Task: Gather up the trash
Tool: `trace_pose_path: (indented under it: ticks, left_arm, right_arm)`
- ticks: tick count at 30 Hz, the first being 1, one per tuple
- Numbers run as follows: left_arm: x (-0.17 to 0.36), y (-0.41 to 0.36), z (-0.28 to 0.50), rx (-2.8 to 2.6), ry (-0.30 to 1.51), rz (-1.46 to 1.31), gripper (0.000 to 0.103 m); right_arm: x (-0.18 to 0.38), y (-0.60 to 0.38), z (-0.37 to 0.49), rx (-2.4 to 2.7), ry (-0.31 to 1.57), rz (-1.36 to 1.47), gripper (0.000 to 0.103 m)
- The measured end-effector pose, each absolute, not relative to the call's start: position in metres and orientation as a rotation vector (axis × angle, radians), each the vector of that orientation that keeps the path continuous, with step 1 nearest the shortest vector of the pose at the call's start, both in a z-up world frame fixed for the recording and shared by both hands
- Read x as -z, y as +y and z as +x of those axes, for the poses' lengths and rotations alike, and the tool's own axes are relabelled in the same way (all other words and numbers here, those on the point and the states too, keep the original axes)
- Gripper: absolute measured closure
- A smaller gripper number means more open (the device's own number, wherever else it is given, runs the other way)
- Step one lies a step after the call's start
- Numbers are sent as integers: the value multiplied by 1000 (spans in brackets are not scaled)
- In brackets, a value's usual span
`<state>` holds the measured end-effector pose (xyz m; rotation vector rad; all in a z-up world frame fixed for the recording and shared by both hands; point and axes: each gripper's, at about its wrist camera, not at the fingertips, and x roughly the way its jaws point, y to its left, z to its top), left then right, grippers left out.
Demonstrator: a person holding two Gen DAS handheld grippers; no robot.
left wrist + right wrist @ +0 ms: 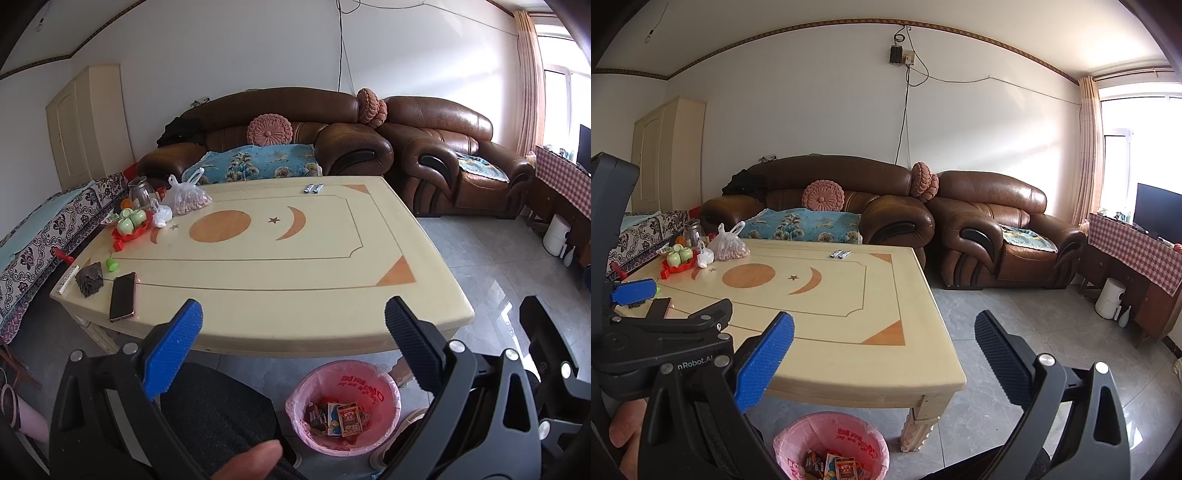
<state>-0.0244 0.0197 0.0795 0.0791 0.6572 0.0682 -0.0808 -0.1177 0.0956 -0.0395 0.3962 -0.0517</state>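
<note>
Surveying from the near edge of the tabletop (280, 295), I held both tools raised and empty: the left gripper (293, 332) had its ribbed fingers spread wide with nothing between them, and the right gripper (884, 332) was likewise agape and unloaded.

Bin (343, 402): round, lined with a thin pink plastic bag, on the tiled floor just below the near edge; it held printed cartons and wrappers (338, 419).

Tabletop: glossy cream, with orange sun, moon and star inlays.

Candidate trash, by my judgement: two small silvery wrappers (313, 189) at the far edge; a dark crumpled wad (89, 282) at the near left; a small white scrunched bag (161, 216) beside the red tray (129, 234).

Not trash, I judged: the phone (122, 297), the remote (67, 279), green cups (131, 218), the knotted bag of nuts (186, 197).

Step in hand: choosing the next piece. The next move called for a reach to the dark wad, closing on its soft folds, clear of the phone just beside it.
</note>
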Motion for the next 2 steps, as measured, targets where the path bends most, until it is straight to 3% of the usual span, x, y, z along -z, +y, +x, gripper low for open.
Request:
trace_pose_path:
  ticks: [2]
  left_arm:
    - [-79, 19, -25, -71, 659, 83, 6]
  right_arm:
    - [-96, -118, -81, 52, 396, -41, 7]
